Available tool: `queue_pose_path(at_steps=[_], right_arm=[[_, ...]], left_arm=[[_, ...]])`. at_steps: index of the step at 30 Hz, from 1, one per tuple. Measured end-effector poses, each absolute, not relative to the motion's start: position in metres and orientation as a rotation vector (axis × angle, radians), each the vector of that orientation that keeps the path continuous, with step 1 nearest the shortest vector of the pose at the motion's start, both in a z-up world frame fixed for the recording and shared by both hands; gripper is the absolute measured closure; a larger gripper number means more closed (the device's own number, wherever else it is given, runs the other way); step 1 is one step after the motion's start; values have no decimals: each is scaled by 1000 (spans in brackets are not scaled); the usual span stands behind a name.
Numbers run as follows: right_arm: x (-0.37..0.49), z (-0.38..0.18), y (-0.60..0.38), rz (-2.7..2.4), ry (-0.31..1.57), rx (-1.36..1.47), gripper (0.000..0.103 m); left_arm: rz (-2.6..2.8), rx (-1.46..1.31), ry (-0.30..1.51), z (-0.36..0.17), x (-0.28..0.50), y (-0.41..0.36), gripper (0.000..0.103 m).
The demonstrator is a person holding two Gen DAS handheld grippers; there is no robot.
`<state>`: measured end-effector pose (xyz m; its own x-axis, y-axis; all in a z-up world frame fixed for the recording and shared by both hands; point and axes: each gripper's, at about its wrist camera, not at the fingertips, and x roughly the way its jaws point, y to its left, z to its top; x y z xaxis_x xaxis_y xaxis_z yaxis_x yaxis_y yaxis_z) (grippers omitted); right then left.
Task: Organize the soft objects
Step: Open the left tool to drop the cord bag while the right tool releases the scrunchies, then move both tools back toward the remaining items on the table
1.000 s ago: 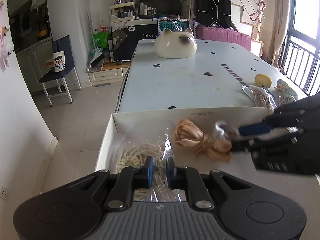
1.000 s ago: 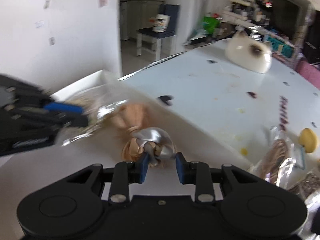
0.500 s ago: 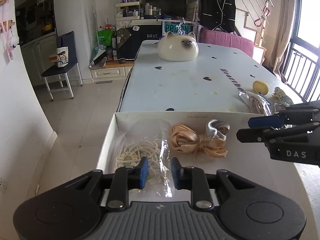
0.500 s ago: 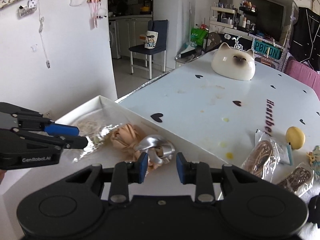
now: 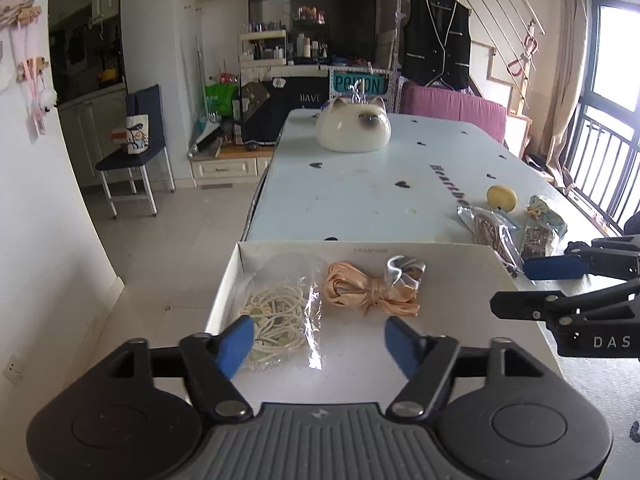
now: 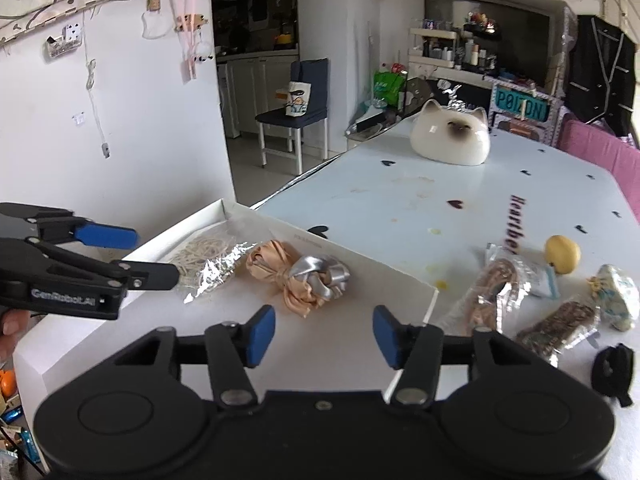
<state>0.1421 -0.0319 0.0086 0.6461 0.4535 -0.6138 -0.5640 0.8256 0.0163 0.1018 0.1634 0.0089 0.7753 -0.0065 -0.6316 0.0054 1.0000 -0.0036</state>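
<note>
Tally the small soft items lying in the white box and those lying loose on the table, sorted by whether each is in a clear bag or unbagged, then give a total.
Bagged, in the white box: 1, white cord bundle
Unbagged, in the box: 2, peach ribbon, silver ribbon
Bagged, on the table: 2, brown cord bags
Unbagged, on the table: 2, yellow ball, pale blue charm
Total: 7

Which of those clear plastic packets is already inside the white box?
The packet of cream cord, at the white box's left end beside the peach ribbon. The brown-filled packets lie outside on the table.
</note>
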Motion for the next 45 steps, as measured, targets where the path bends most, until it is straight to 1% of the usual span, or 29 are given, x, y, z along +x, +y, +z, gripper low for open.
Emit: queue_pose_path(at_steps=[4,8,10,13,16,17,18,21,37,45], right_arm=[[131,11,-41,552,632,-171,39],[118,15,-51,516,600,-159,25],[113,17,-56,503,587,-153,23],[108,20,-63,485,577,-134,19],[102,23,-69,462,561,-126,10],[100,23,-71,456,555,-124,4],[99,23,-73,450,551,-119,2],[94,25,-79,441,546,-106,0],[77,38,-120,396,496,-50,0],[69,45,-157,338,467,-36,0]], left_arm=[[-2,3,668,13,93,159,20],[1,6,654,16,83,156,12],[7,7,642,18,77,154,7],[12,2,623,21,70,152,2],[19,3,600,24,63,149,0],[23,7,592,24,61,148,0],[28,12,586,25,59,147,0],[32,12,577,27,54,144,0],[31,17,532,41,35,120,0],[-16,14,502,49,37,90,0]])
